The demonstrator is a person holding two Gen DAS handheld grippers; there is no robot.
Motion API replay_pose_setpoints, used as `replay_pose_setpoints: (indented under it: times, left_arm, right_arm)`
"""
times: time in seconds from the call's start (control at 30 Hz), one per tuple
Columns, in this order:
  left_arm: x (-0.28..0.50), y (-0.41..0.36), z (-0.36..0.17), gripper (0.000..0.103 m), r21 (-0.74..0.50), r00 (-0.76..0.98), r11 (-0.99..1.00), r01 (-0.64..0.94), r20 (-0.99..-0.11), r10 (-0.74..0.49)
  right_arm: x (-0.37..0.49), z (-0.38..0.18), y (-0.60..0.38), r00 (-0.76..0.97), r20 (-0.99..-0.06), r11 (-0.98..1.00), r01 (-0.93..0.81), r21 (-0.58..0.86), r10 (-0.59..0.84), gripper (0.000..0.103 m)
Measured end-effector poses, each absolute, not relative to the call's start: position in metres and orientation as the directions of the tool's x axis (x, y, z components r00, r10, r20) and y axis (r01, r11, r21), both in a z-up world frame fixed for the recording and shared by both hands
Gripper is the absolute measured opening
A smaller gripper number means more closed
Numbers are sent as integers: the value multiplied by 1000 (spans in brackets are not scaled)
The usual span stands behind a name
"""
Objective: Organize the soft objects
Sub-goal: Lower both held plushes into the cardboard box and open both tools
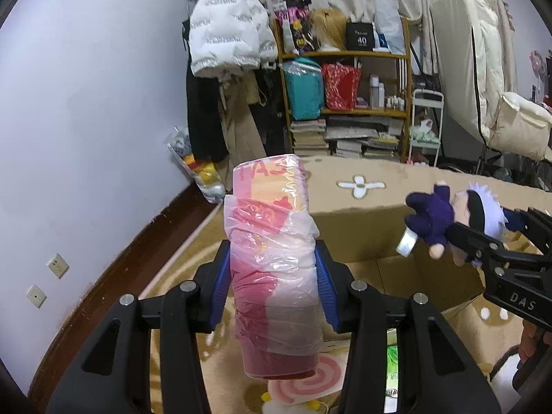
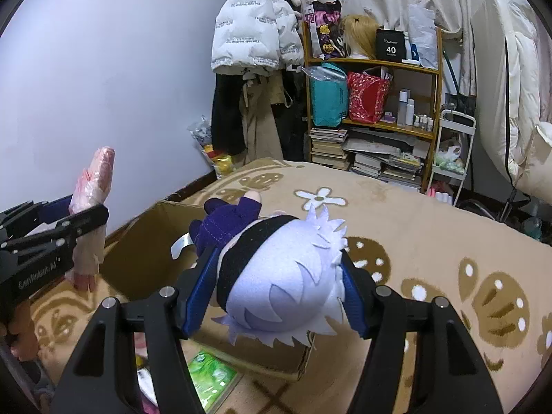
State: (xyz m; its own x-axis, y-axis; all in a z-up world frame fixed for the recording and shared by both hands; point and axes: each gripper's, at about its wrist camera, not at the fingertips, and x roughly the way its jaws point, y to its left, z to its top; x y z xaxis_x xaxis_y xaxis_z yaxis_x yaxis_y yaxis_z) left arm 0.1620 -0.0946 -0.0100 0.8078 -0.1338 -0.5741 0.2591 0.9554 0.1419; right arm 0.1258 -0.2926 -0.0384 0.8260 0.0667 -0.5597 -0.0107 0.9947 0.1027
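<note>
My left gripper is shut on a pink and red soft roll wrapped in a thin plastic bag, held upright between the blue pads. In the right wrist view that roll and the left gripper show at the left edge. My right gripper is shut on the white-haired head of a plush doll in purple clothes. From the left wrist view the doll hangs in the right gripper at the right. Both are held above an open cardboard box, also in the left view.
The box lies on a beige flower-patterned blanket. A green packet lies beside the box, near the front. Behind stand a wooden shelf with bags and books, a hanging white puffer jacket, a white cart and folded bedding.
</note>
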Motion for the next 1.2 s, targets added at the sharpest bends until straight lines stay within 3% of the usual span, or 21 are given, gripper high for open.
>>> replay_pose_setpoints:
  times: [0.5, 0.63, 0.9, 0.93, 1.2]
  left_arm:
    - [176, -106, -46, 46, 144, 750, 940, 309, -645, -148]
    - [172, -100, -41, 63, 137, 759, 948, 289, -636, -140]
    - [160, -80, -27, 94, 137, 760, 967, 215, -645, -78]
    - [157, -76, -25, 95, 132, 761, 970, 205, -644, -73]
    - [127, -50, -9, 99, 126, 759, 979, 162, -650, -42]
  right_arm:
    - [146, -72, -281, 781, -623, 996, 7, 91, 52, 70]
    - [143, -71, -284, 782, -622, 994, 18, 106, 52, 72]
    - [132, -57, -283, 796, -602, 993, 18, 114, 54, 98]
    - [129, -53, -283, 796, -603, 993, 23, 116, 52, 103]
    - [102, -30, -285, 791, -610, 990, 46, 132, 44, 103]
